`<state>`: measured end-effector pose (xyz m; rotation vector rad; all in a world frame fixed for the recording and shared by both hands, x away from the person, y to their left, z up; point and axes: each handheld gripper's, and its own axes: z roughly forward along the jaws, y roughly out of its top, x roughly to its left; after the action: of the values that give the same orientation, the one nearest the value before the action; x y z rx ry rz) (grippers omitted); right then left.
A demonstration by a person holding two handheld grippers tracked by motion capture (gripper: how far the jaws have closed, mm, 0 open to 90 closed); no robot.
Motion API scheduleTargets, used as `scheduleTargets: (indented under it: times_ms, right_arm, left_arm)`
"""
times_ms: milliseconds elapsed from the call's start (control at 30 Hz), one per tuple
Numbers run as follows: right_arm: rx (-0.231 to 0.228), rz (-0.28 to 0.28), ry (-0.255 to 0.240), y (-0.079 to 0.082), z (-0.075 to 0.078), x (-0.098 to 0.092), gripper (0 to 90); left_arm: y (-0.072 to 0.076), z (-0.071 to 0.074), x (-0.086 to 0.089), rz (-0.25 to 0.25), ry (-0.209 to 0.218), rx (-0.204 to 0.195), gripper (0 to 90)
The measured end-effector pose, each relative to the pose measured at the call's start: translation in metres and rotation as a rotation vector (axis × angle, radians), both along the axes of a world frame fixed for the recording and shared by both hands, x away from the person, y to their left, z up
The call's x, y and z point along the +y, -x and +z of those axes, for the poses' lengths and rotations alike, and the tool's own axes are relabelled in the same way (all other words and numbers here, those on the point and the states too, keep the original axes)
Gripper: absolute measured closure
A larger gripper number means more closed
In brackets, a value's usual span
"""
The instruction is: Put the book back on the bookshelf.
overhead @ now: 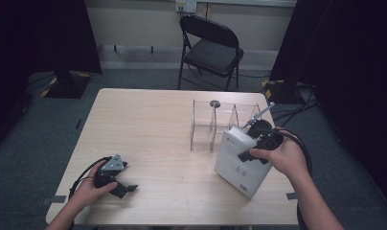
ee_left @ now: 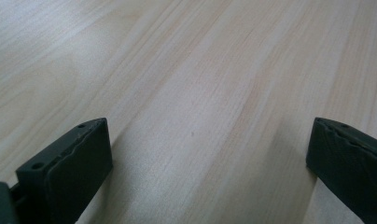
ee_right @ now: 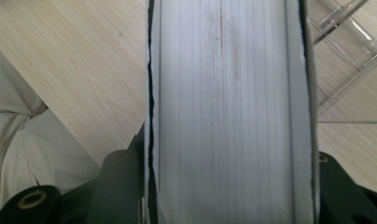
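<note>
A thick white book is held tilted above the right part of the wooden table. My right gripper is shut on its upper end. In the right gripper view the book's page edge runs up the middle, with a black jaw pressed against each cover. A clear acrylic rack with upright dividers stands just behind the book. My left gripper rests near the table's front left, its jaws wide open over bare wood with nothing between the fingers.
A black folding chair stands beyond the far edge of the table. Dark curtains hang at both sides, and cables lie on the grey floor at the right. A clear corner of the rack lies close to the book's right side.
</note>
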<state>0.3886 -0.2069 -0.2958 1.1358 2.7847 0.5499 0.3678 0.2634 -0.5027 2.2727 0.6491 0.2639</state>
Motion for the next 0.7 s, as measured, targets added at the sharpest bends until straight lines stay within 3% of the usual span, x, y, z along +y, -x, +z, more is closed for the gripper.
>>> scheduleTargets:
  times_ms: [300,700]
  right_arm:
    - [0.019,-0.032,-0.023,0.001,0.001,-0.013,52.3]
    - [0.017,-0.079,-0.007,0.002,0.001,-0.028,52.3]
  left_arm:
    - [0.0,0.0,0.0,0.0,0.0,0.0,0.0]
    - [0.0,0.0,0.0,0.0,0.0,0.0,0.0]
